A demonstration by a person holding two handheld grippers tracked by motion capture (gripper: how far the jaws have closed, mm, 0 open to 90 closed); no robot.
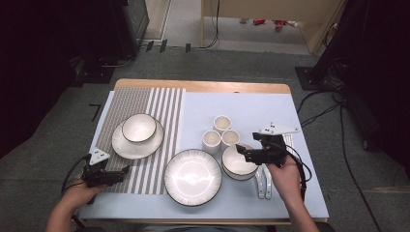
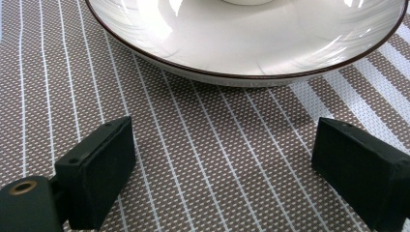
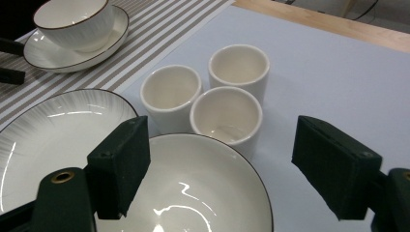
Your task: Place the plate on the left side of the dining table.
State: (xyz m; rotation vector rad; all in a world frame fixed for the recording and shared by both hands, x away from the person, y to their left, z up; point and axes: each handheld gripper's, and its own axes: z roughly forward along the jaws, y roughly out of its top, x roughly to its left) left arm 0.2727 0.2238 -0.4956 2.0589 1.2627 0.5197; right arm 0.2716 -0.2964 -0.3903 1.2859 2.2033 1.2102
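Jaws of the right gripper [image 3: 220, 169] stand wide apart above the near bowl [image 3: 193, 193], its rim between them, nothing gripped; three cups [image 3: 227, 113] sit just beyond. Jaws of the left gripper [image 2: 220, 169] gape too, low over the striped mat [image 2: 203, 145], a plate [image 2: 246, 43] just ahead.

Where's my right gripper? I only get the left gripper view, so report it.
Observer: Right gripper hangs open over the bowl at the table's right side.
Operator: Tell me what's beyond that bowl.
Observer: Three cups stand clustered right behind it.
Operator: Now say what's on the plate ahead of my left jaws.
Observer: A second bowl sits on that plate.
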